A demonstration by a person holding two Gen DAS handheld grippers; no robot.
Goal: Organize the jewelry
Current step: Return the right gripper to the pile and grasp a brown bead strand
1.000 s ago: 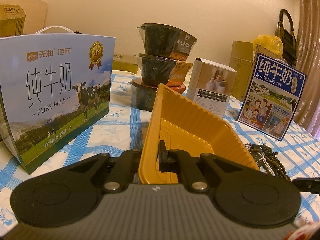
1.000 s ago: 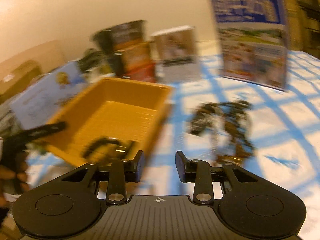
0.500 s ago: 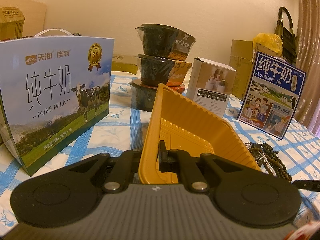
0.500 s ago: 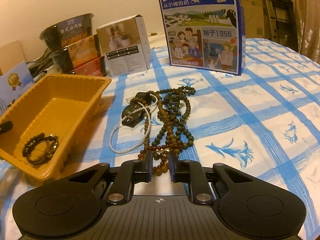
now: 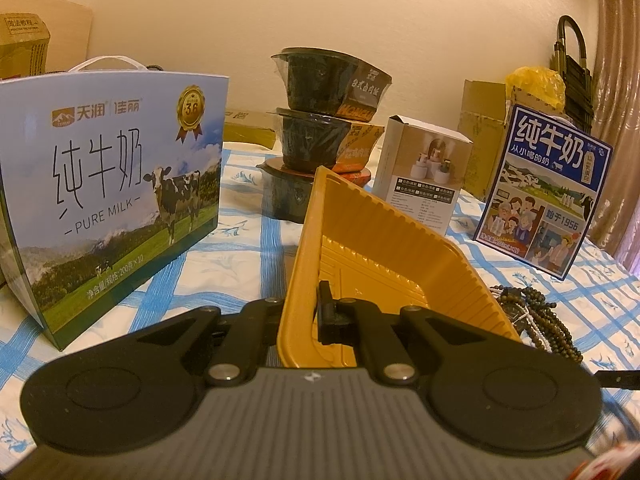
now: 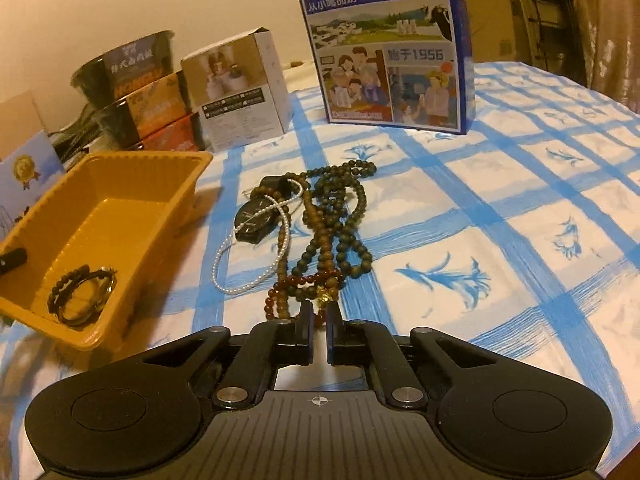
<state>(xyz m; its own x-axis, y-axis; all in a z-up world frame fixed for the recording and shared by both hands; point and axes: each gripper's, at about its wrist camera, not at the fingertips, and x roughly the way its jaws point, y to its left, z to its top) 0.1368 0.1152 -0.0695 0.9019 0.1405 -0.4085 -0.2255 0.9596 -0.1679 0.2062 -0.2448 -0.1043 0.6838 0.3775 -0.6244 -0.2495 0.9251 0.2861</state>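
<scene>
My left gripper is shut on the near wall of the yellow tray, one finger inside and one outside. In the right wrist view the tray holds two dark bracelets. To its right on the cloth lies a tangle of dark wooden bead strands, a black watch, a white pearl strand and an amber bead bracelet. My right gripper sits at the near end of that tangle, its jaws closing narrowly on the amber beads.
A large milk carton stands at the left. Stacked black bowls, a white box and a blue milk box line the back. Blue-checked cloth stretches to the right of the jewelry.
My right gripper swung from beside the tray over to the bead tangle, dropped toward it, and its jaws narrowed onto the amber beads. The left gripper and tray stayed put.
</scene>
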